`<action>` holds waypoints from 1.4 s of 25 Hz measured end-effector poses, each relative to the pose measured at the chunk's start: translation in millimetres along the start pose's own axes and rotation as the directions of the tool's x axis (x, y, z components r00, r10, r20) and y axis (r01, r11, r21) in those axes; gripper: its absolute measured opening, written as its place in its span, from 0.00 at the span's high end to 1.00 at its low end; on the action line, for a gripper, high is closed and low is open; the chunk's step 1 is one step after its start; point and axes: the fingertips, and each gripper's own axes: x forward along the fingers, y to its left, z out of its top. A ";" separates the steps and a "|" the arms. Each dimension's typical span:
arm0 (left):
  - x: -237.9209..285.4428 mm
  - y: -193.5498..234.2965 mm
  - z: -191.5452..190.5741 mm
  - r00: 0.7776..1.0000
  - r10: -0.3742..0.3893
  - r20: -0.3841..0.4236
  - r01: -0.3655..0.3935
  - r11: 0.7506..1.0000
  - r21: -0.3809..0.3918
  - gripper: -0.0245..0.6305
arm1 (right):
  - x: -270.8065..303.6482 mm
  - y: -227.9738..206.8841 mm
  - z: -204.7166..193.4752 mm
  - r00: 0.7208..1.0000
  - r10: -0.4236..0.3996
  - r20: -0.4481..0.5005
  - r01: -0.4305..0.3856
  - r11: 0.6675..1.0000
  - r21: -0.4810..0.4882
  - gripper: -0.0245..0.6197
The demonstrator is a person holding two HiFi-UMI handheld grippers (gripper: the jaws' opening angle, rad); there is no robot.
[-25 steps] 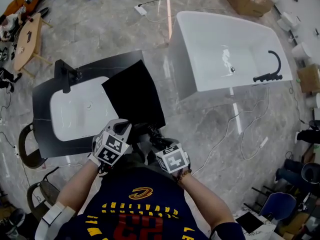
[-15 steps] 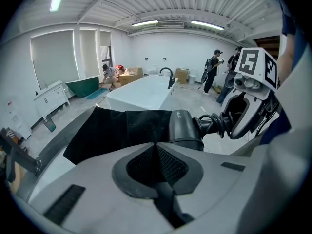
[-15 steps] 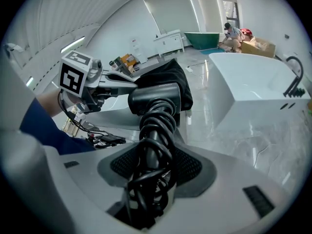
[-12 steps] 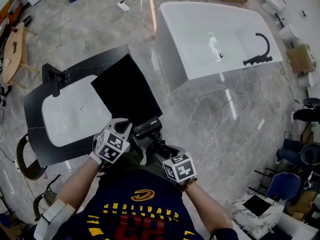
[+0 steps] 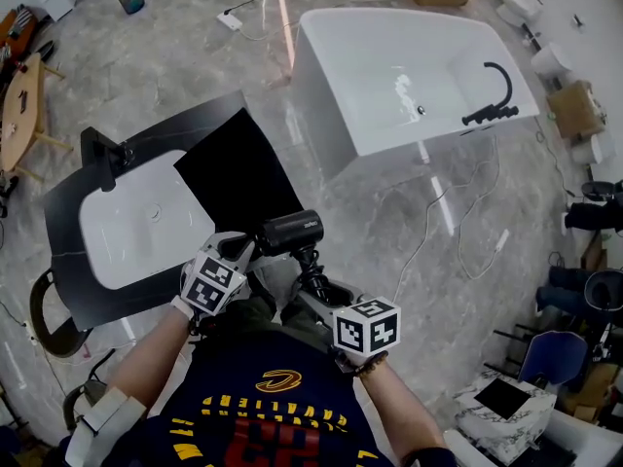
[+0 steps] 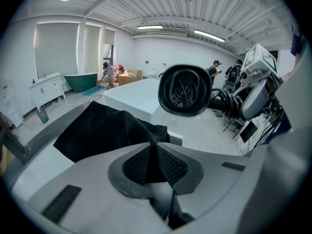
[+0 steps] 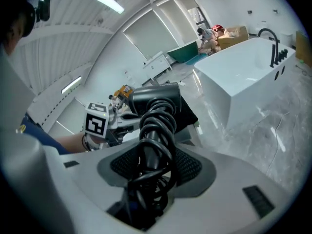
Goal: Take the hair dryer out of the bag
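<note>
A black hair dryer (image 5: 290, 232), its cord coiled round the handle, hangs clear of the bag, just above the bag's near edge. My right gripper (image 5: 316, 286) is shut on that handle and cord (image 7: 155, 150), with the dryer's barrel (image 7: 156, 98) rising beyond the jaws. The black cloth bag (image 5: 237, 176) lies flat across the sink counter. My left gripper (image 5: 240, 251) is shut on a fold of the bag's near edge (image 6: 148, 152). In the left gripper view the dryer's round rear grille (image 6: 185, 90) faces me above the bag (image 6: 105, 129).
A black counter (image 5: 78, 290) holds a white basin (image 5: 127, 227) with a black tap (image 5: 102, 151). A white bathtub (image 5: 389, 37) with a black faucet (image 5: 490, 100) stands beyond. Cables (image 5: 438, 227) trail over the marble floor. A chair (image 5: 41, 305) stands at the left.
The right gripper has risen and rolled, lifting the hair dryer up out of the bag's mouth. The left gripper has kept its hold on the bag and barely shifted.
</note>
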 end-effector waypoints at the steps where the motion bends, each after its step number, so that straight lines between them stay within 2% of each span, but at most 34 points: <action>1: -1.0 -0.6 -1.2 1.000 0.009 -0.001 -0.009 1.000 -0.001 0.94 | -0.8 2.2 7.7 1.000 0.015 0.020 -0.015 1.000 0.006 0.63; 4: -7.7 -7.5 -1.9 1.000 0.024 0.001 -0.024 1.000 -0.008 0.92 | 1.8 5.3 28.3 0.998 0.037 0.054 -0.037 0.999 -0.002 0.63; 7: -9.0 -16.8 -3.0 1.000 0.029 -0.008 -0.029 1.000 0.009 0.92 | 16.9 2.4 51.8 0.998 0.022 0.054 -0.019 0.999 -0.044 0.63; 11: -2.7 -29.7 -7.2 0.999 0.033 -0.029 -0.031 0.998 0.059 0.92 | 58.1 -1.7 84.9 1.000 -0.028 0.011 0.030 0.988 -0.149 0.63; 15: -5.4 -41.1 -11.9 0.998 0.036 -0.057 -0.028 0.991 0.128 0.92 | 107.7 0.5 118.8 0.997 -0.055 -0.052 0.040 0.967 -0.252 0.63; 17: -9.4 -44.0 -23.7 0.996 0.032 -0.081 -0.021 0.991 0.134 0.92 | 131.3 0.6 133.6 0.993 -0.078 -0.083 0.051 0.955 -0.292 0.63; 21: -18.0 -38.0 -48.3 0.993 0.052 -0.107 -0.045 0.997 0.066 0.92 | 195.0 -8.6 142.4 0.988 -0.068 -0.137 0.020 0.945 -0.327 0.63; 22: -19.8 -35.4 -51.0 0.992 0.059 -0.108 -0.053 0.997 0.053 0.92 | 201.4 -8.4 146.0 0.985 -0.086 -0.149 0.032 0.942 -0.335 0.63; 26: -26.8 -27.5 -54.8 0.991 0.081 -0.104 -0.079 0.997 0.023 0.92 | 213.1 -8.3 150.0 0.965 -0.182 -0.190 0.095 0.915 -0.392 0.63; 32: -35.5 -11.1 -61.2 0.989 0.123 -0.086 -0.128 0.990 -0.064 0.92 | 225.2 -11.5 146.3 0.959 -0.225 -0.174 0.117 0.869 -0.481 0.63; 35: -39.0 -5.7 -62.0 0.986 0.145 -0.082 -0.152 0.985 -0.087 0.92 | 229.9 -22.0 124.7 0.933 -0.253 -0.256 0.103 0.868 -0.486 0.63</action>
